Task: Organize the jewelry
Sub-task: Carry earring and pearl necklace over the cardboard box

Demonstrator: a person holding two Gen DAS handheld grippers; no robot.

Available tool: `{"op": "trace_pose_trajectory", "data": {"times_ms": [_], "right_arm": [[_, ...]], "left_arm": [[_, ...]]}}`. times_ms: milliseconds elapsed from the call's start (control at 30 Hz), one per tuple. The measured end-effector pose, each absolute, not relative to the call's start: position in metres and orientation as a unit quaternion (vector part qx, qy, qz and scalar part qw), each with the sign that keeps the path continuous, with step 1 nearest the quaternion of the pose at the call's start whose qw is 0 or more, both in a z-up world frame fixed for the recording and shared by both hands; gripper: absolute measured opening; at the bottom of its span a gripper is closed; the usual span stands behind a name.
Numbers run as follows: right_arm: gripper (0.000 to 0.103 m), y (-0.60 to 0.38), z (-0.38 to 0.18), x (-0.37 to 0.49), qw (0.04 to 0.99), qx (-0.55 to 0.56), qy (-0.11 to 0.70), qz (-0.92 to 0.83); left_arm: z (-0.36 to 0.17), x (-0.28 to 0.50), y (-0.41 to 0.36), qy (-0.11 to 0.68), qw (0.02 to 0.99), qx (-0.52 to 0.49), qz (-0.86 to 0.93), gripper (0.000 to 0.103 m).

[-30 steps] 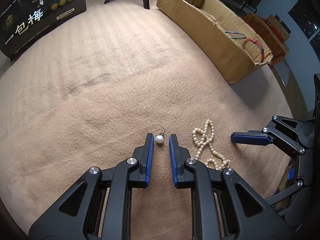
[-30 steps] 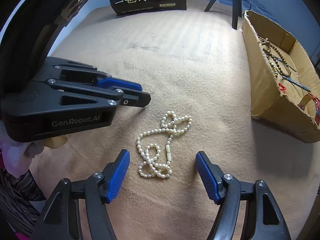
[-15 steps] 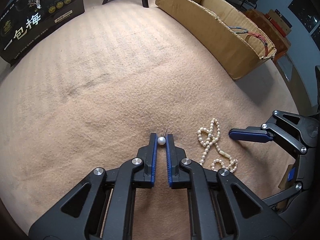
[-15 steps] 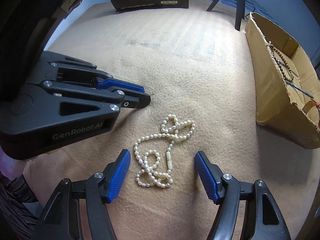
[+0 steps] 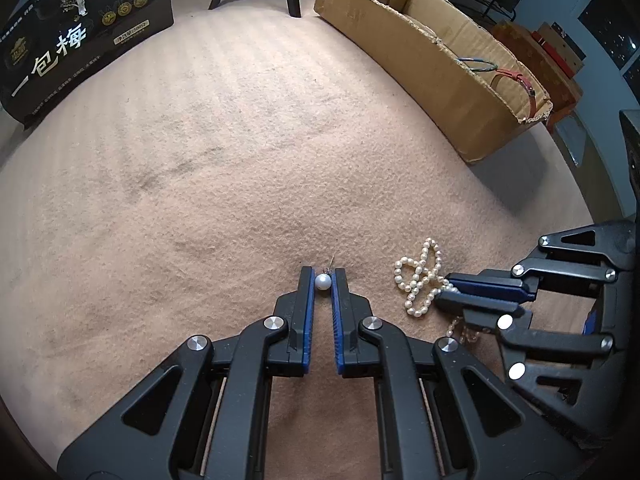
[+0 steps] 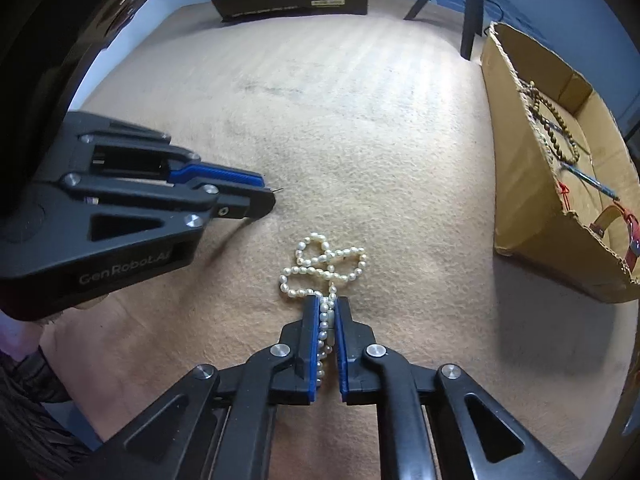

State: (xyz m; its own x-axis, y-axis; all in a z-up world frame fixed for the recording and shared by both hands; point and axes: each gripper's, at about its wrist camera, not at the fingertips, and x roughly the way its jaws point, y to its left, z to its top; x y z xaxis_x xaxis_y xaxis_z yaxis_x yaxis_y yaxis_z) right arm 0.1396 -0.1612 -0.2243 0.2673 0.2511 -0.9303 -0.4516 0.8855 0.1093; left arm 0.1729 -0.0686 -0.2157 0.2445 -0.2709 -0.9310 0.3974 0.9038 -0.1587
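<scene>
Now, near to far:
Right gripper (image 6: 328, 320): your jaws pinch the pearl necklace (image 6: 320, 268) on the carpet (image 6: 360, 140).
Left gripper (image 5: 322, 282): clamped on the pearl earring (image 5: 323, 282), post forward.
Cardboard box (image 6: 516, 184): likely destination, already holding jewelry.

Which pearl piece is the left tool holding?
The single pearl earring, pinched between the left tool tips. It is one bead with a thin post, unlike the long pearl strand clamped in the right tool.

Hiding the near loops of the white pearl-bead necklace (image 6: 325, 268) between blue gripper pads (image 6: 313, 332); cropping the black printed box (image 5: 80, 40) at the frame edge.
</scene>
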Motion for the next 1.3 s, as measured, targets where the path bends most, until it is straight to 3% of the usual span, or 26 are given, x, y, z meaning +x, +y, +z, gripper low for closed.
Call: {"op": "trace_pose_trajectory", "data": {"times_ms": [1300], "right_arm": [[0.001,-0.24,-0.066,0.137,0.897,0.049,0.39,0.203]], "left_arm": [[-0.124,0.177,-0.065,0.491,0.839,-0.029,-0.235,0.006]]}}
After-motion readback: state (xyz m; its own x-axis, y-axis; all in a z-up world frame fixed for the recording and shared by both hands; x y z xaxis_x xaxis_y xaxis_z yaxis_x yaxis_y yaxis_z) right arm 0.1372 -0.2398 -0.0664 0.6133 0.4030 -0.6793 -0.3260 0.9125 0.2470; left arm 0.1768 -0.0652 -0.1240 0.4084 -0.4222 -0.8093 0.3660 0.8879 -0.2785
